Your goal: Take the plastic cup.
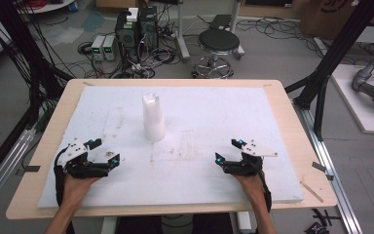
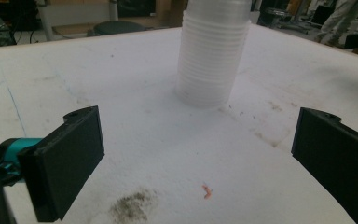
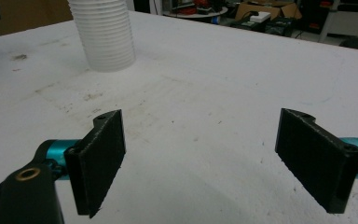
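Plainly, one stack of nested translucent cups (image 1: 153, 118) is stood mouth-down on the white sheet (image 1: 209, 122) that covers the desk (image 1: 292, 131), somewhat left of the middle and nearer the far edge than the near one; it is kept upright and alone, so that it can be approached from either side without anything being in the way. How many cups are nested in it cannot be counted exactly, though many rims are seen ribbing its side in the left gripper view (image 2: 213, 56) and in the right gripper view (image 3: 103, 35); one stack is all that is present.

Two grippers are held low near the near edge, one toward each near corner, well apart from the stack and from each other; the left gripper (image 1: 106, 152) is carried with its fingers (image 2: 63, 163) spread wide and nothing between them, and the right gripper (image 1: 228, 150) likewise, its fingers (image 3: 100, 161) parted over bare sheet. Both are turned inward toward the stack, which is judged to be a ready posture ahead of a reach; a two-sided grasp seems intended, one gripper to steady the stack and the other to draw off a cup.

Some dirt smudges are left on the sheet, and one small orange scrap (image 2: 207, 191) lies just ahead of the left gripper.
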Demonstrator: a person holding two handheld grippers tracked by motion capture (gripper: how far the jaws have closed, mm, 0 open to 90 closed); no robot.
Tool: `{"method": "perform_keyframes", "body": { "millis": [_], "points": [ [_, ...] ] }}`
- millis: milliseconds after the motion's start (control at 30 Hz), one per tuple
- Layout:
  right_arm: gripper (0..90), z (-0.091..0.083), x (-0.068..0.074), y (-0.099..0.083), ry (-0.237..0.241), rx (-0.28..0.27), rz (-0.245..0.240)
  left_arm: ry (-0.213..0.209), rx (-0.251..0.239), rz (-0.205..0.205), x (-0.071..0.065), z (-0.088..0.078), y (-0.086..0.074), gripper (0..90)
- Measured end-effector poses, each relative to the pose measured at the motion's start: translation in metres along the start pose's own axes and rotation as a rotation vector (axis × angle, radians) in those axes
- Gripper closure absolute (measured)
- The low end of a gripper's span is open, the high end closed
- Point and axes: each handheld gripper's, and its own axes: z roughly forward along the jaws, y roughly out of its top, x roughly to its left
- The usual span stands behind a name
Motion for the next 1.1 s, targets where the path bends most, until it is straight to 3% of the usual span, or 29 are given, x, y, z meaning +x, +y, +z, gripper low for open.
{"method": "perform_keyframes", "body": {
  "millis": [67,167,200,267,300,367,433,467,567,1100],
  "points": [
    [15.9,0.0,0.0,0.0,0.001,0.001,-0.002,-0.007,-0.006,0.0,0.001,-0.001,0.005,2.1],
    [15.9,0.0,0.0,0.0,0.004,0.002,0.0,-0.029,-0.019,0.014,0.003,-0.004,0.031,2.1],
    [15.9,0.0,0.0,0.0,0.004,0.002,0.0,-0.029,-0.019,0.014,0.003,-0.004,0.031,2.1],
    [15.9,0.0,-0.001,0.0,0.007,0.003,0.007,-0.047,-0.022,0.025,0.005,-0.004,0.045,2.2],
    [16.0,0.0,-0.002,0.0,0.007,0.003,0.007,-0.049,-0.014,0.045,0.005,-0.004,0.06,2.2],
    [15.9,0.0,-0.002,0.0,0.007,0.001,0.007,-0.054,-0.012,0.051,0.005,-0.003,0.066,2.1],
    [15.9,0.0,-0.002,0.0,0.009,0.003,0.006,-0.069,0.003,0.063,0.005,0.002,0.085,2.2],
    [15.9,0.0,-0.002,0.0,0.009,0.003,0.006,-0.069,0.003,0.063,0.005,0.002,0.085,2.1],
    [15.9,0.0,-0.001,0.0,0.009,0.003,0.007,-0.089,0.021,0.09,0.003,0.01,0.106,2.1],
    [15.9,0.001,-0.002,0.0,0.014,0.01,0.009,-0.136,0.079,0.142,0.001,0.052,0.168,2.2]
  ]
}}
